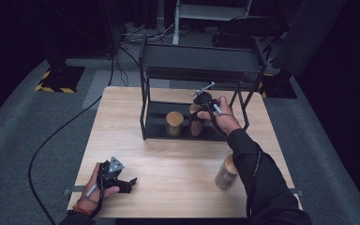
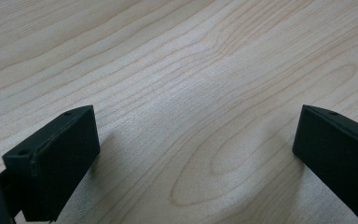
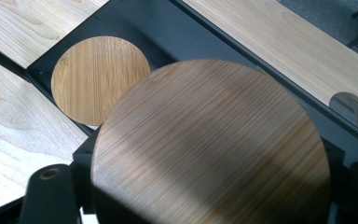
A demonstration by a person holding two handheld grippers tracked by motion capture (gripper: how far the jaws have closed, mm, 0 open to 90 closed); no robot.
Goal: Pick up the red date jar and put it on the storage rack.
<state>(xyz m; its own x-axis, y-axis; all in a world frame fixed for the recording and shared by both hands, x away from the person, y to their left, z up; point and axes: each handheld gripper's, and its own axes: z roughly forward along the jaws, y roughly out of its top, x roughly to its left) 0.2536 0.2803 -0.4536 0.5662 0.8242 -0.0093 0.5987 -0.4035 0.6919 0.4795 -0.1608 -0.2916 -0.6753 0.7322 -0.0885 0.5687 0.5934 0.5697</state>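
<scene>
A black two-tier rack (image 1: 201, 61) stands at the back of the wooden table (image 1: 168, 159). Two jars with round wooden lids sit on its lower shelf (image 3: 168, 37). My right gripper (image 1: 199, 111) reaches down from above and is shut on the right jar (image 1: 196, 124), whose lid (image 3: 209, 140) looms between the jaws of my right gripper (image 3: 205, 182). The left jar (image 1: 174, 123) stands just beside it, its lid (image 3: 100, 79) apart from the held one. At the table's front left my left gripper (image 1: 127, 183) rests low, and its jaws (image 2: 196, 144) stand wide open over bare wood.
A third jar with a wooden lid (image 1: 226, 172) stands on the table at the front right, close to the person's right forearm. The rack's upper shelf (image 1: 201, 56) overhangs the jars. A round hole (image 3: 349, 107) sits in the tabletop behind the rack.
</scene>
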